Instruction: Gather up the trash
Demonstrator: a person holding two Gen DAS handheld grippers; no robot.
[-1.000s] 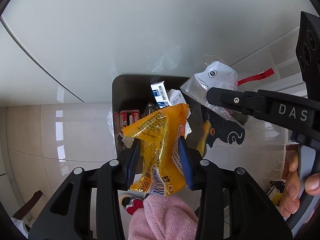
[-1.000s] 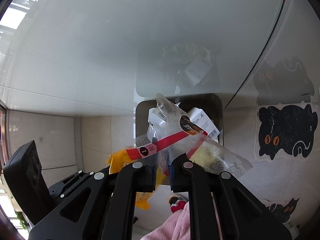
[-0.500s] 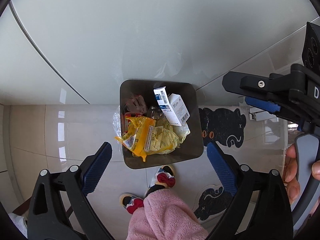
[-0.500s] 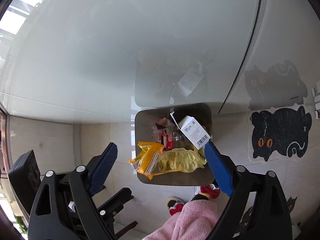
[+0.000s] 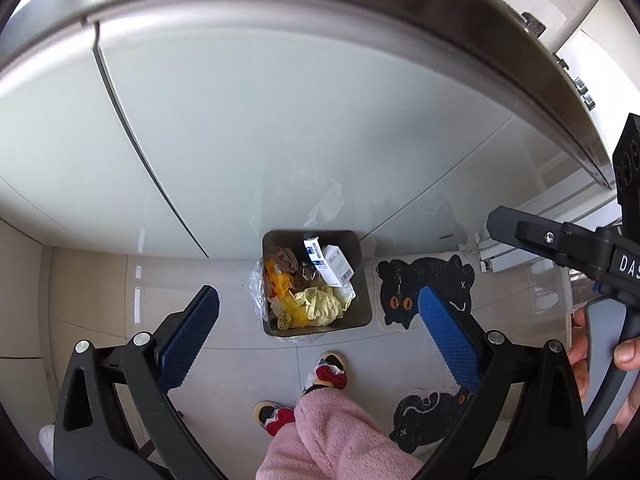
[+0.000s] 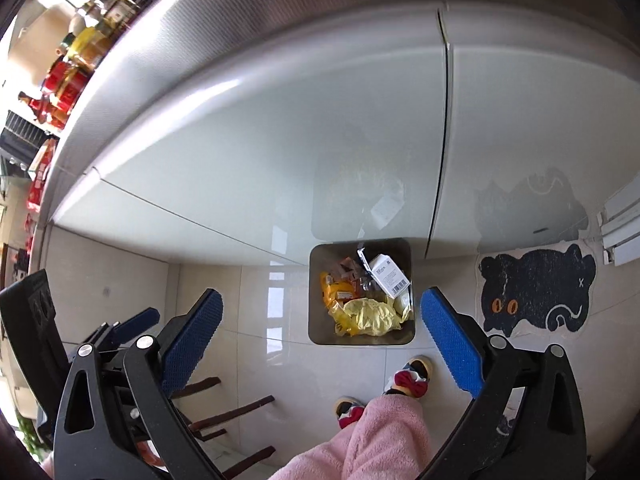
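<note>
While both the left tongs and right tongs are opening, nothing between them, the trash bin sits far below, wrappers inside.

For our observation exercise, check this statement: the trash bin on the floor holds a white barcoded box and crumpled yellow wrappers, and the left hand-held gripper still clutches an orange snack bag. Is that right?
Not quite. The left wrist view shows the left hand-held gripper wide open and holding nothing; the orange snack bag lies in the trash bin. The white barcoded box and crumpled yellow wrappers are there as stated.

Black cat mat beside pink-trousered leg.
</note>
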